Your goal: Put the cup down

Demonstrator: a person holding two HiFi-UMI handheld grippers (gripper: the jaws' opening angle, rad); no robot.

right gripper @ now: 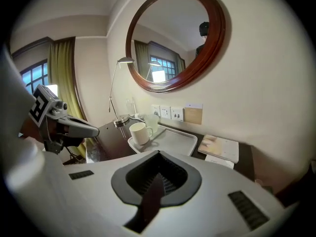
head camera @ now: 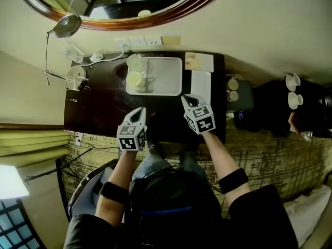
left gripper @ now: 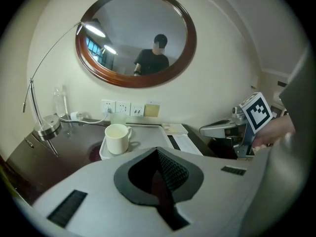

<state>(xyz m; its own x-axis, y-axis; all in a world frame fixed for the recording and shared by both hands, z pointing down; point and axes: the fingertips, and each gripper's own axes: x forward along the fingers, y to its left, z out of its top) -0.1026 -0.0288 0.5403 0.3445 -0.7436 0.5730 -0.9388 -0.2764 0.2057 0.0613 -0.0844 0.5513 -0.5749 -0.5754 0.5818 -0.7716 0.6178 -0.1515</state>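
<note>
A cream cup (head camera: 136,80) (left gripper: 117,138) (right gripper: 139,132) stands upright in the left end of a white tray (head camera: 165,82) (left gripper: 148,135) (right gripper: 174,138) on the dark desk. Nothing holds it. My left gripper (head camera: 139,111) (left gripper: 158,154) hovers over the desk's near edge, short of the tray, its jaws shut and empty. My right gripper (head camera: 187,99) (right gripper: 158,158) hangs beside it to the right, also shut on nothing. Each gripper shows in the other's view, the right gripper (left gripper: 213,129) and the left gripper (right gripper: 91,130), both well back from the cup.
A clear glass (head camera: 134,61) (right gripper: 151,121) stands behind the cup. A desk lamp (head camera: 67,26) with a round base (head camera: 77,77) is at the desk's left, wall sockets (head camera: 137,41) behind. Booklets (head camera: 199,63) lie right of the tray. More cups (head camera: 293,82) sit far right.
</note>
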